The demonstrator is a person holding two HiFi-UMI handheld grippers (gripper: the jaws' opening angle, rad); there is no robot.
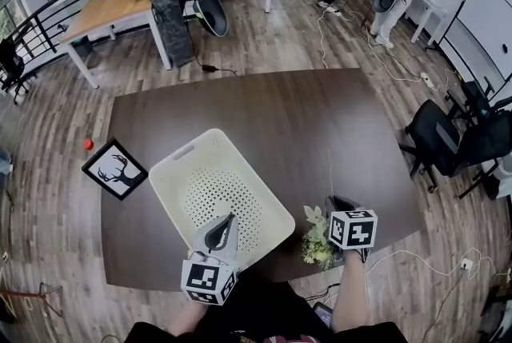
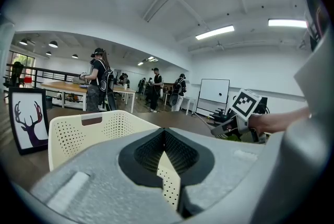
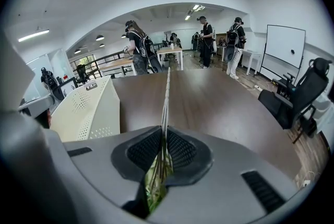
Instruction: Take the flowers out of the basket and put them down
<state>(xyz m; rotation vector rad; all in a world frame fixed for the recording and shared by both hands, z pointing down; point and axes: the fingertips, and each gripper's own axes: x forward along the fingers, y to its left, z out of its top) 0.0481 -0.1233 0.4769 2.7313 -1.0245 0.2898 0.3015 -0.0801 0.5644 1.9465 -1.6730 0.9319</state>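
The cream perforated basket [image 1: 186, 160] stands on the dark table [image 1: 304, 125] and looks empty. My left gripper [image 1: 229, 220] reaches in over its near corner. In the left gripper view its jaws are together, with a strip of the basket's wall [image 2: 167, 181] between them. My right gripper [image 1: 339, 205] is to the right of the basket, shut on the flowers [image 1: 318, 241]. The pale blooms and leaves lie towards me by the table's near edge. Their thin stems [image 3: 166, 95] stick out forward past the jaws. Whether the flowers touch the table I cannot tell.
A framed deer picture [image 1: 114, 169] lies at the table's left edge, and a small red object [image 1: 88, 144] sits on the floor beyond it. Black office chairs [image 1: 448, 137] stand right of the table. Cables cross the floor, and people work at far tables.
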